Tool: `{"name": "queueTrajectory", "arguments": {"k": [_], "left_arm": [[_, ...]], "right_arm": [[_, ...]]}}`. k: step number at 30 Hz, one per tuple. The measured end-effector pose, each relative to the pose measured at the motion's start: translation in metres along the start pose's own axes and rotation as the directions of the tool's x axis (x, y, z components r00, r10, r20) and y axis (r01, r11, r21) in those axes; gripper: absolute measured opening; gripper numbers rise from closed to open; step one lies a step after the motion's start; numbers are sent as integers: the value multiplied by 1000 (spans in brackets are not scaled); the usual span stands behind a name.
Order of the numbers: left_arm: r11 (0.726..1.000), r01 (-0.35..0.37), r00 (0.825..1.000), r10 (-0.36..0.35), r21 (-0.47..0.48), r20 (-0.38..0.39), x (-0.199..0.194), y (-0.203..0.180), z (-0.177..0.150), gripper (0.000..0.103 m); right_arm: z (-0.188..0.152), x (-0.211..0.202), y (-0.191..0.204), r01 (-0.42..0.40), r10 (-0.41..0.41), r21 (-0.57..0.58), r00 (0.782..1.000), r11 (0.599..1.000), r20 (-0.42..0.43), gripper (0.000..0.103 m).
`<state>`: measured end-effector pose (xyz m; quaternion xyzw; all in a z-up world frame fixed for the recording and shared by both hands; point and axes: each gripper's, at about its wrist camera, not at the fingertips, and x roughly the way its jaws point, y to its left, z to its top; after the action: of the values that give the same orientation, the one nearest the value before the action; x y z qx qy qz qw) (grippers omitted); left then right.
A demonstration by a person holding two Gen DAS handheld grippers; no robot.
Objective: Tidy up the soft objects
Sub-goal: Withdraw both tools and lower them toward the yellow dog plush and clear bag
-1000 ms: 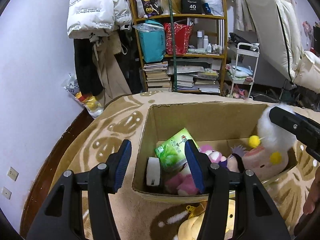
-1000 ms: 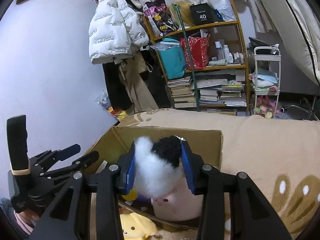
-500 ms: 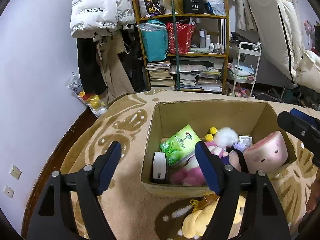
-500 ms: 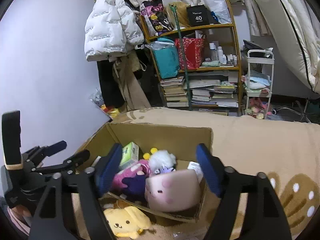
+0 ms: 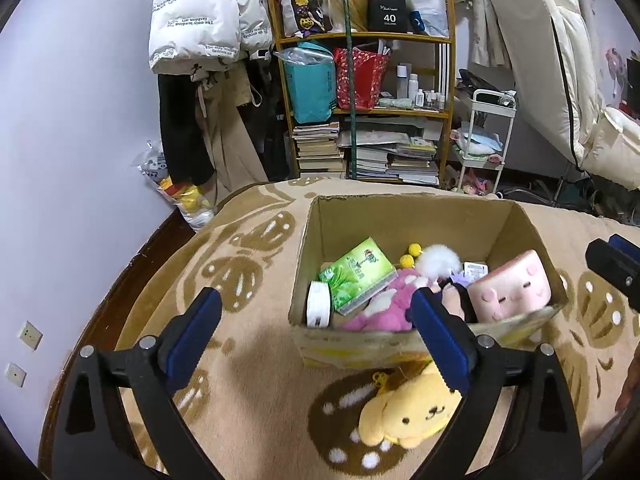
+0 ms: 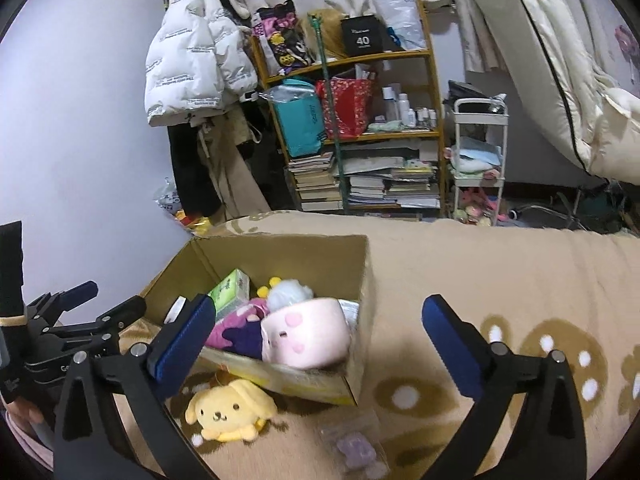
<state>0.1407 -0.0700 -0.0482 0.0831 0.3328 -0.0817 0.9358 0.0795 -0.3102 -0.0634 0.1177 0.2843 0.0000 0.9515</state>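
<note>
An open cardboard box (image 5: 400, 210) stands on a beige patterned blanket. Inside lie a green tissue pack (image 5: 356, 274), a pink plush (image 5: 386, 310), a white fluffy toy (image 5: 438, 260) and a pink toast-shaped plush (image 5: 510, 288). A yellow dog plush (image 5: 412, 412) lies on the blanket just in front of the box. My left gripper (image 5: 312, 308) hangs in front of the box's near left corner, jaws opening, nothing gripped. My right gripper (image 6: 320, 312) hovers before the box (image 6: 280, 248) and the toast plush (image 6: 306, 330), jaws opening wide and empty. The yellow dog plush (image 6: 230, 408) lies below it.
A small purple item in a clear bag (image 6: 356, 448) lies on the blanket by the box's near right corner. Past the bed stand a bookshelf (image 5: 368, 120) and a white cart (image 5: 486, 136). The blanket's dark wooden edge (image 5: 132, 280) runs along the left wall.
My right gripper let go of the white and black fluffy toy, which now lies in the box. Both grippers opened wide and drew back from the box.
</note>
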Motion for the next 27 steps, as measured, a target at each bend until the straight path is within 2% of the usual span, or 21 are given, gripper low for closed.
{"name": "queueTrajectory", "arguments": {"k": [16,27], "left_arm": [[1000,29,999,-29,5,-30,-37,-2,-23,95],[1000,-7,999,8,21,-33,-37,-10,-37,95]], "right_arm": [[-27,-43,2,44,-43,5,998,999,-40,103],[-35,-49,-1,65,-65,0,996,998,-58,103]]}}
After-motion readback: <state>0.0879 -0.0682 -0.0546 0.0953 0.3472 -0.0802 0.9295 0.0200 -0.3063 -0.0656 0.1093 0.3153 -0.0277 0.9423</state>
